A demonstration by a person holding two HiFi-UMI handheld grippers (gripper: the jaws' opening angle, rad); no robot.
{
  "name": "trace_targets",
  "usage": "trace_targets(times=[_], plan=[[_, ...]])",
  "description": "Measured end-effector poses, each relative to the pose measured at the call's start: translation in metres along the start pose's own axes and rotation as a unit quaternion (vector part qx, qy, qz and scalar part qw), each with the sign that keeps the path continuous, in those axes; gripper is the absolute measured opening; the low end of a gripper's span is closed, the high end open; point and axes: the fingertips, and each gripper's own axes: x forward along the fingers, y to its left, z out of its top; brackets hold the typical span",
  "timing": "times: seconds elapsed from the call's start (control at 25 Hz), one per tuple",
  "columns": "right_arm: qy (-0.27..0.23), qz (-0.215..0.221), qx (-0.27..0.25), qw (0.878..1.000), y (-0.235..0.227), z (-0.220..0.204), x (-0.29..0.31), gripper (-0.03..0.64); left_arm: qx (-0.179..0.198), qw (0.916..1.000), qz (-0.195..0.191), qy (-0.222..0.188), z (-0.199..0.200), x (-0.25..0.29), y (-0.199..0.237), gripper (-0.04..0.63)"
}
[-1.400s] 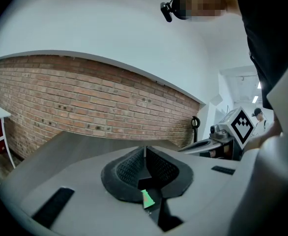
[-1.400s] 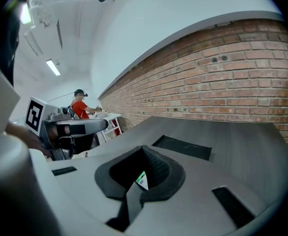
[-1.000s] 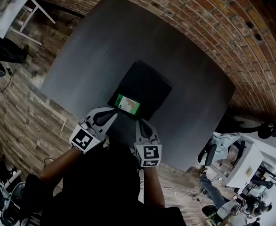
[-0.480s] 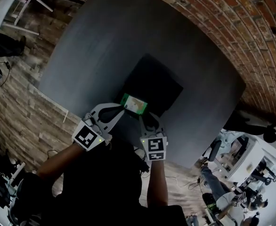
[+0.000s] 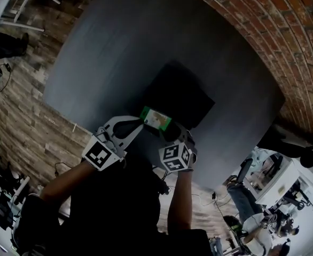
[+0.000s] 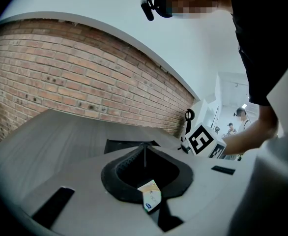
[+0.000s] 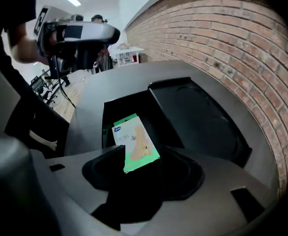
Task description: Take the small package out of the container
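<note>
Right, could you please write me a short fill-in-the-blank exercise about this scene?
1. The ___ gripper is shut on the small package.
2. The package is printed in white and ___.
3. The container on the grey table is ___ in colour.
4. The wall behind the table is made of ___.
Missing words: left; green; black; brick.

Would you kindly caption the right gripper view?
Right gripper, jaws just opened, not yet gripping the small package in the open black container.
</note>
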Motion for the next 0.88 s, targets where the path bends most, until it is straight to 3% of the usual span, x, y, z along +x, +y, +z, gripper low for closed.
trace_targets(times=[0.44, 0.88], plan=[[0.110, 0.004, -0.143, 0.984, -0.001, -0.017, 0.029, 0.261, -0.019, 0.9997, -0.008, 0.010, -0.007, 0.002, 0.006, 0.043], [0.155, 0.082, -0.161, 0.971, 0.016, -0.019, 0.038, 0.232, -0.031, 0.9994, -0.011, 0.014, -0.015, -0.001, 0.011, 0.043]])
